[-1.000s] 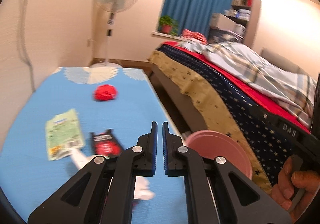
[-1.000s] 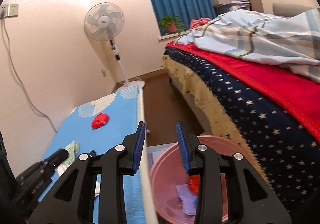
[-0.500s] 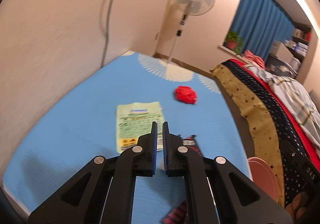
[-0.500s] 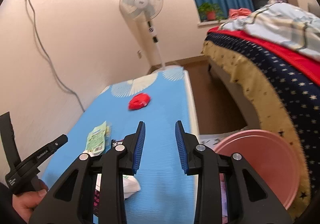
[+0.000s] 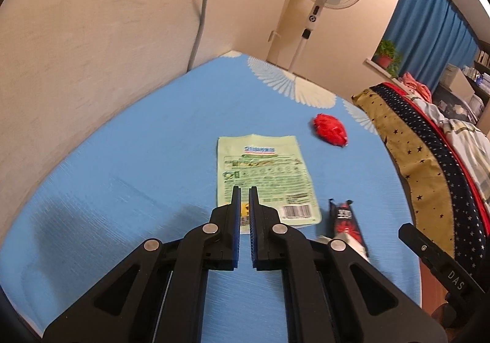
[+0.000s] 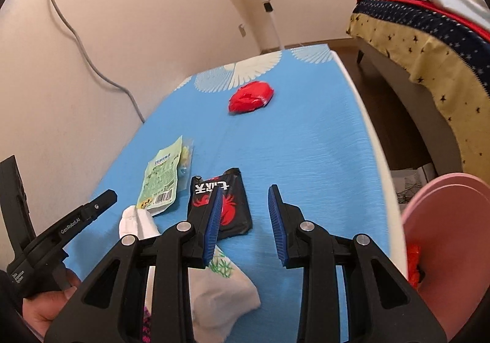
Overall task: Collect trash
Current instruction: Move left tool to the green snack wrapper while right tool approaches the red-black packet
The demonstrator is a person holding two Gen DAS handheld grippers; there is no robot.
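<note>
The blue table top (image 6: 306, 135) lies bare across its right half and near the wall, leaving open passage there. Four obstacles crowd the left near part: a green packet (image 5: 263, 174), a black wrapper (image 6: 226, 202) just beside it, a white sock (image 6: 214, 281) at the near edge, and a red crumpled ball (image 6: 251, 96) well apart, farther back. A pink bin (image 6: 453, 220) stands off the right edge.
</note>
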